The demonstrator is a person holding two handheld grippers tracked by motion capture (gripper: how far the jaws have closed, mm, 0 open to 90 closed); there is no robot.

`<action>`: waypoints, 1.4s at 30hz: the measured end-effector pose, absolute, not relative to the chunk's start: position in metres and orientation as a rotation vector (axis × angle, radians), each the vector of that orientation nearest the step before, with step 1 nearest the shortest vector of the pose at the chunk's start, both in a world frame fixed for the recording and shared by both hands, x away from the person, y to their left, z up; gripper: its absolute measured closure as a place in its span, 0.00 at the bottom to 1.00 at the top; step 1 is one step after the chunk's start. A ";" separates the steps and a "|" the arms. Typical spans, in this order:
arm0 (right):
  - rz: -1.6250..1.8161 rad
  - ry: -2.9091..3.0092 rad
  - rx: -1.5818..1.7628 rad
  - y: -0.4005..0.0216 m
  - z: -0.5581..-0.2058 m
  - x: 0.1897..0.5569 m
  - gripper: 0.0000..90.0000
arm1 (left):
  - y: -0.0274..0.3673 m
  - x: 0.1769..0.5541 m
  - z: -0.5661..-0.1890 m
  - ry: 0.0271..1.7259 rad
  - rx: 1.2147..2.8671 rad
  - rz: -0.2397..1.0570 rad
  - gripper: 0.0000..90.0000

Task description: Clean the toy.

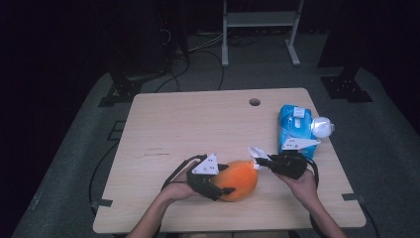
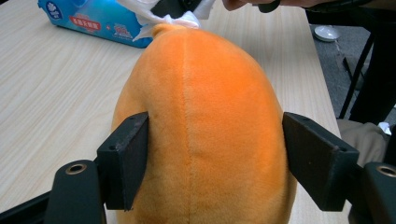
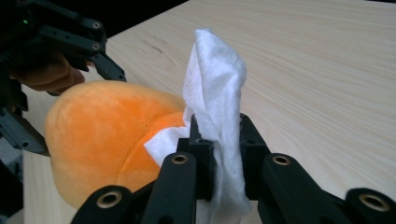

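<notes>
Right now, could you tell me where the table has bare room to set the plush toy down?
Free: the left half of the table, and the far middle before the hole. Crowded: the near middle with the orange plush and both grippers, and the right edge with the blue wipes pack.

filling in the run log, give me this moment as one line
left gripper: jaws shut on orange plush toy | right gripper: jaws shut on white wipe, touching toy's tip | blue wipes pack: beyond

An orange plush toy (image 1: 238, 179), egg-shaped and soft, is lying on its side near the front edge of the table. A crumpled white tissue (image 3: 215, 107) is standing upright, touching the toy's narrow end.
</notes>
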State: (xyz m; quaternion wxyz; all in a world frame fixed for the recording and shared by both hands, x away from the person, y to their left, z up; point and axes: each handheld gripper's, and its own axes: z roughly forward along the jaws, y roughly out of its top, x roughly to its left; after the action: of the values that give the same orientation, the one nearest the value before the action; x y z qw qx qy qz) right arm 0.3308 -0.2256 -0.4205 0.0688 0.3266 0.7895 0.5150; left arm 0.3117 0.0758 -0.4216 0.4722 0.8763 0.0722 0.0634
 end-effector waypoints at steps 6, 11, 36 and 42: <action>1.532 2.381 0.899 -0.213 -0.412 0.321 0.89 | 0.069 0.310 -0.422 0.168 2.160 0.171 0.26; 1.588 2.390 0.845 -0.206 -0.405 0.314 0.89 | 0.062 0.310 -0.421 0.261 2.134 0.193 0.22; 1.556 2.405 0.702 -0.183 -0.392 0.299 0.87 | 0.050 0.304 -0.412 0.308 2.141 0.215 0.26; 1.524 2.414 0.697 -0.185 -0.390 0.300 0.75 | 0.053 0.307 -0.414 0.318 2.133 0.188 0.24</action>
State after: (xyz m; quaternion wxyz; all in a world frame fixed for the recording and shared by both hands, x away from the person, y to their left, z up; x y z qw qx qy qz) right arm 0.2996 -0.1850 -0.3895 0.1014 0.2359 0.8172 0.5159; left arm 0.3074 0.0530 -0.4136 0.4691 0.8702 0.1296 0.0769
